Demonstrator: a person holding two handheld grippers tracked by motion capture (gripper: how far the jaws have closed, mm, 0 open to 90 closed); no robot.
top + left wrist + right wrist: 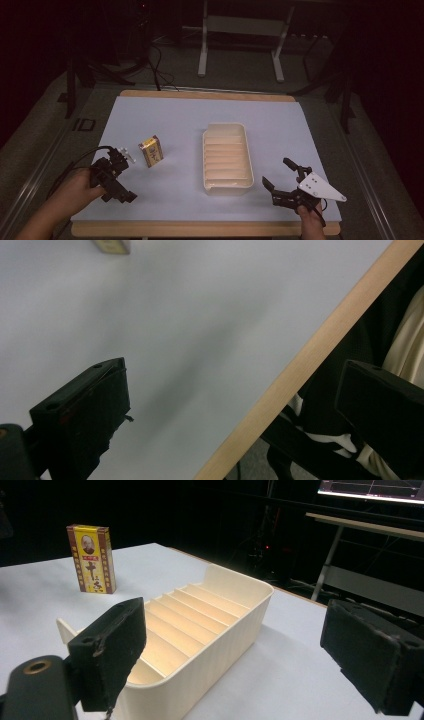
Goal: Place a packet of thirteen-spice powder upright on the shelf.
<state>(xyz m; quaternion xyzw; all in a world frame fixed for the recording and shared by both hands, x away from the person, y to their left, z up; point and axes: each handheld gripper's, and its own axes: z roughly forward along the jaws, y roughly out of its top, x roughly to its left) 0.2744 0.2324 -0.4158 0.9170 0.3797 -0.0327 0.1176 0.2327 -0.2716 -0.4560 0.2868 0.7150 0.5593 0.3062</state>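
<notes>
A yellow and red box [151, 151] stands upright on the white-covered table [165, 115], left of a cream ribbed tray [225, 157] that lies empty. My left gripper [125, 175] sits just left of and nearer than the box, held in a hand, open with nothing between its jaws. The left gripper view looks along the open left gripper [235, 375] at the table's wooden front edge [310, 350], with the box [111, 245] at the top. My right gripper [276, 171] is open near the tray's near right corner. In the right gripper view, the right gripper [232, 625] frames the tray [235, 605] and box [92, 559].
A white desk frame [240, 30] and cables [160, 70] stand on the floor beyond the table. The person's clothing [405, 340] shows past the front edge. A lit screen [370, 487] is far behind the tray.
</notes>
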